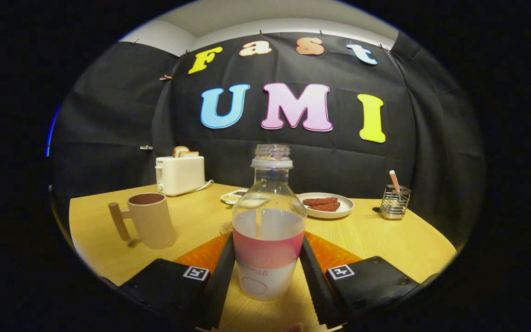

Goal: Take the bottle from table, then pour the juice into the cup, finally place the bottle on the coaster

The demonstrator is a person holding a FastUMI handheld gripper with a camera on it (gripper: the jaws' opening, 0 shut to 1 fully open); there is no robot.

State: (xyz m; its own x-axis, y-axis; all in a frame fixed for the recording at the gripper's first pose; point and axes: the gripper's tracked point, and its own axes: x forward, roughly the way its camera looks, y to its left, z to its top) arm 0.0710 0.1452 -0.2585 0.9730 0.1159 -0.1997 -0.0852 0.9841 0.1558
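Here the gripper [268,272] has both fingers pressed against the uncapped bottle [269,230], standing upright on the table [385,240]; the cup [150,226] sits to the bottle's left.

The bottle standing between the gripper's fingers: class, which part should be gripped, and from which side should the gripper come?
Grip the bottle on its wide straight lower body, around the label band, coming in level from the near side, one finger on each flank. It stands upright with no cap on, and the shoulder and neck taper, so a low side hold looks steadiest. The gripper already straddles it there.
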